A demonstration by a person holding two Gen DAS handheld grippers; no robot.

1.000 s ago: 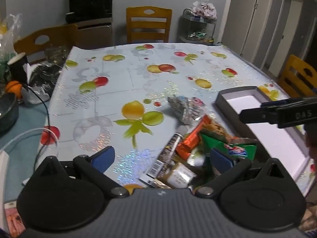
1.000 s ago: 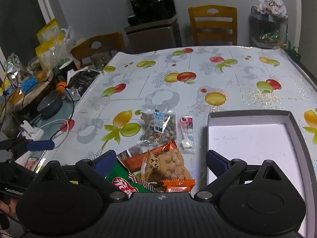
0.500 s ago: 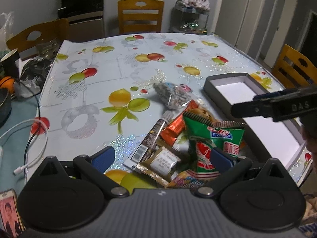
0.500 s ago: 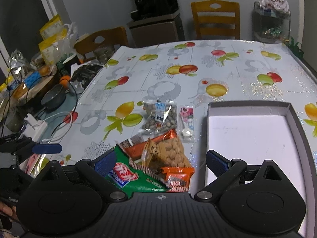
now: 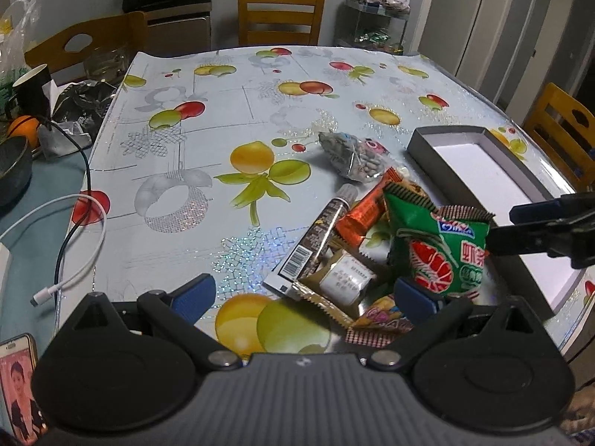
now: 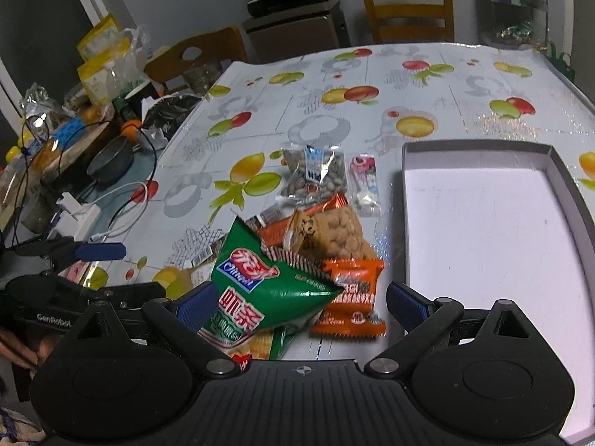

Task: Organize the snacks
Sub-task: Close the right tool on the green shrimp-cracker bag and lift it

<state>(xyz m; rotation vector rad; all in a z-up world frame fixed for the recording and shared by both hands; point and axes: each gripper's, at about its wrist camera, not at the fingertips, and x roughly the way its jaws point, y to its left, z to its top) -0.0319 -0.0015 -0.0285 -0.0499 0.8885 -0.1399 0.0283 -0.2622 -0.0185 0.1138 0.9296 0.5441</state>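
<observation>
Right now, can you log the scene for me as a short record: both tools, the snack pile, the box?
left tool: open, holding nothing, low at the near edge of the pile
right tool: open, green bag between its fingers, grip not closed
green bag: tilted up on top of the pile
snack pile: loose on the tablecloth, left of the box
grey box: white floor, no snacks in it
peanut bag: flat, beyond the pile
</observation>
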